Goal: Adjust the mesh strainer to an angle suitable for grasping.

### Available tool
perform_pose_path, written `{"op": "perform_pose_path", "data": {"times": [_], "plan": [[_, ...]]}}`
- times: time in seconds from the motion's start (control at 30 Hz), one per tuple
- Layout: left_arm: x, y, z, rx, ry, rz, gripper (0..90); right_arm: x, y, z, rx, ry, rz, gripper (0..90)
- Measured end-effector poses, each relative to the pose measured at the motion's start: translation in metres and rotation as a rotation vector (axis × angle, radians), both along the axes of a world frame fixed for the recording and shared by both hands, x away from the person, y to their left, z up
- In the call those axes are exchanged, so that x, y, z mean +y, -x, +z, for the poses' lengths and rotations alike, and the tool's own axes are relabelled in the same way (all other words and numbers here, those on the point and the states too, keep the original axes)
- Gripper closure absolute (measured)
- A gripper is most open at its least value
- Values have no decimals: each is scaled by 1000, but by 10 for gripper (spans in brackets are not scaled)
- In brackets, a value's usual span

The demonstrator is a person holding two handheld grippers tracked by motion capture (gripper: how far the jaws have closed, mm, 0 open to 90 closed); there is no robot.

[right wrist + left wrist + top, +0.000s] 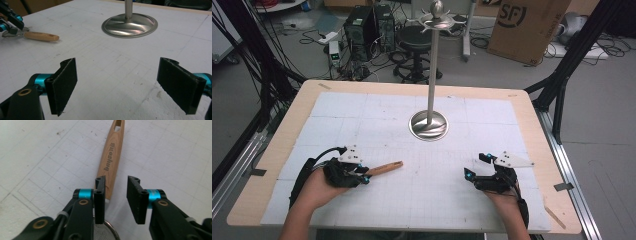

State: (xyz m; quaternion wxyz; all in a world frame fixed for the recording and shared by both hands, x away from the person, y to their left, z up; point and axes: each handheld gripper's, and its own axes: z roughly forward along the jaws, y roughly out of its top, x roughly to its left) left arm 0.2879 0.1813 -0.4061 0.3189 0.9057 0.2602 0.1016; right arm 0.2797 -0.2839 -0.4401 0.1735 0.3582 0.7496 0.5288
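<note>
A small mesh strainer with a wooden handle (pixel 384 168) lies on the white gridded mat (pixel 412 145), left of centre. My left gripper (pixel 363 175) hovers over the end where the handle (pixel 111 157) meets the metal rim (pixel 110 230). Its jaws stand open in the left gripper view (pixel 116 195), with the handle passing just under the left jaw and nothing pinched. My right gripper (pixel 474 167) rests at the mat's right front, wide open (pixel 117 85) over bare mat. From the right gripper view, the handle (pixel 41 36) and the left gripper (pixel 10 21) show at far left.
A tall steel stand with a round base (pixel 428 125) and a hooked top (pixel 437 20) rises at the mat's middle back; its base (pixel 129 25) lies ahead of my right gripper. Beyond the wooden table edge (pixel 412 87) are a stool, computers, cables and a cardboard box (pixel 524 25).
</note>
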Motion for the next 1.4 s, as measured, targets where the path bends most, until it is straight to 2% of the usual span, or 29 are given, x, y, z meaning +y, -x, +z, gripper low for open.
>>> {"op": "perform_pose_path", "data": {"times": [0.07,0.2,0.3,0.5,0.6,0.67,0.73,0.8,0.93,1.0,1.2,1.4], "plan": [[-4,-3,0,11,-52,-10,606,-1,0,0,2,-6,-3,156],[-13,-7,-4,23,-116,-25,556,-1,1,1,2,-9,-6,156],[-18,-12,-3,39,-176,-34,558,-1,0,1,-2,-12,-6,156],[-24,-20,-6,74,-243,-46,556,-2,0,1,-4,-10,-6,156],[-25,-25,-8,107,-248,-48,561,-2,0,1,-4,-10,-5,156],[-25,-27,-8,141,-242,-49,605,-2,0,1,-1,-13,-7,156],[-25,-28,-8,159,-236,-41,633,-2,0,1,-2,-11,-5,156],[-27,-26,-8,162,-243,-32,657,-1,0,0,0,-12,-3,156],[-30,-22,-7,145,-258,-11,684,-1,1,1,-2,-14,-7,156],[-30,-22,-7,158,-260,-3,685,-2,1,1,2,-17,-8,156],[-31,-25,-6,168,-275,-27,675,-2,0,0,5,-12,-6,156],[-37,-32,-5,218,-319,-32,672,0,0,0,6,-11,-3,156]]}}
